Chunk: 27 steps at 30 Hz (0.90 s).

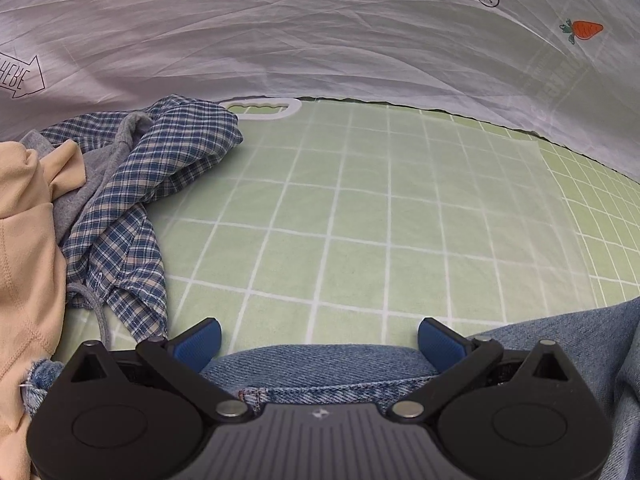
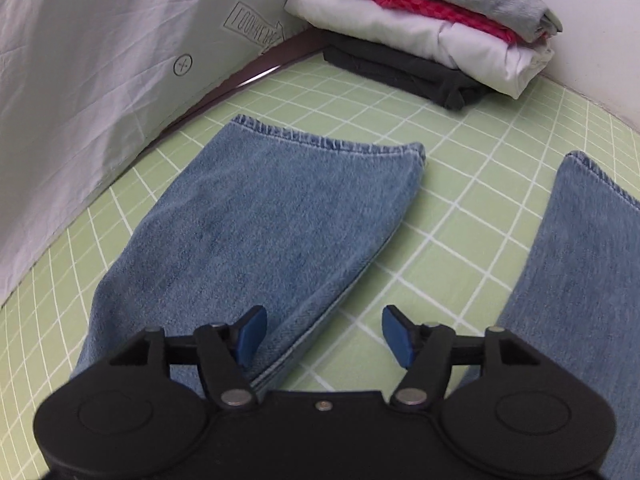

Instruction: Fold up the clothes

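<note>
The biggest risk I can see is a lopsided fold: the jeans [image 2: 256, 216] lie spread on the green checked mat [image 2: 460, 184] with the two legs well apart, so if only one layer of denim is caught, or the two ends are lifted unevenly, the legs could end up crooked and twisted. A second hazard sits at the left edge of the mat, where the heap of unfolded clothes [image 1: 120, 184], plaid shirt on top, lies just beside the waistband [image 1: 316, 372]; a careless grab there could drag the shirt or its grey drawstring along. The left gripper [image 1: 318, 342] hovers low over the waistband, jaws spread wide and holding nothing. The right gripper [image 2: 324, 334] is down near the thigh, jaws also spread, straddling the inner seam of one leg without closing on it. The folded stack [image 2: 432, 40] waits at the far corner of the mat, near enough to the hems to be nudged by a wide swing.
</note>
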{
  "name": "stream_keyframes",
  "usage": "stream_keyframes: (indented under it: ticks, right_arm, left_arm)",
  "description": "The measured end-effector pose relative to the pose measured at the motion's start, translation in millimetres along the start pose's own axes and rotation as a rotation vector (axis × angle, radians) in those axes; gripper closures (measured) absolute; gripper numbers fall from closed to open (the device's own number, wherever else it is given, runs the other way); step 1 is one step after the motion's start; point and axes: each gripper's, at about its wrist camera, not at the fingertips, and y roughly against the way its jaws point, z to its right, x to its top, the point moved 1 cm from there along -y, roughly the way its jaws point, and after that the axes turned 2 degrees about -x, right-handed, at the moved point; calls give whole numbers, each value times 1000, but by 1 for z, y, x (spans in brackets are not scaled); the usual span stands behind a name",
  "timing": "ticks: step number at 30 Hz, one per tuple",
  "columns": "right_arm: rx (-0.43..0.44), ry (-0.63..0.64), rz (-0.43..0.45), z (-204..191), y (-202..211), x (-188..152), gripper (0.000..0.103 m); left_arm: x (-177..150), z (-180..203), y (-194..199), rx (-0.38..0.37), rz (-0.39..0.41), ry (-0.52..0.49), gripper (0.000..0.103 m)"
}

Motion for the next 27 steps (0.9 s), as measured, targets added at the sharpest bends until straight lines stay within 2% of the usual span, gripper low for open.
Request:
stream_keyframes:
  ticks: [1, 2, 3, 4, 6, 10, 13, 17, 18, 20, 21, 24, 25, 27]
  right_arm:
    - [38, 7, -4, -2, 0, 0, 49]
    - [68, 31, -7, -5, 0, 0, 73]
    - [80, 72, -1, -8, 2, 2, 83]
    - [86, 117, 12, -11, 5, 4, 98]
    - [115, 159, 88, -9, 24, 11, 99]
    - [51, 144, 270, 16, 75, 30, 100]
    - [-23, 94, 226, 51, 73, 28, 99]
    - [-70, 114, 211, 53, 67, 25, 94]
    - [-80, 122, 208, 52, 66, 24, 90]
    - [-100, 137, 204, 51, 63, 23, 53]
    - [-110, 144, 202, 50, 62, 22, 46]
    - [-140, 167, 196, 47, 58, 21, 37]
    - [-150, 175, 194, 46, 57, 20, 30]
    - [-170, 190, 190, 45, 54, 19, 27]
  left_arm:
    - [0, 0, 0, 2, 3, 2, 0]
    - [-1, 1, 1, 3, 7, 3, 0]
    - [-1, 1, 1, 3, 11, 3, 0]
    - [-2, 1, 1, 3, 15, 3, 0]
    - [-3, 1, 1, 3, 22, 2, 0]
    - [-4, 0, 2, 4, 36, 4, 0]
    - [-5, 1, 3, 8, 47, 9, 0]
    - [-6, 1, 3, 10, 55, 9, 0]
    - [-6, 1, 3, 10, 56, 9, 0]
    - [-6, 1, 2, 10, 57, 8, 0]
    - [-7, 1, 3, 10, 64, 8, 0]
    - [-9, 1, 3, 11, 80, 8, 0]
    - [-10, 1, 3, 11, 83, 9, 0]
    - [-10, 1, 3, 13, 83, 10, 0]
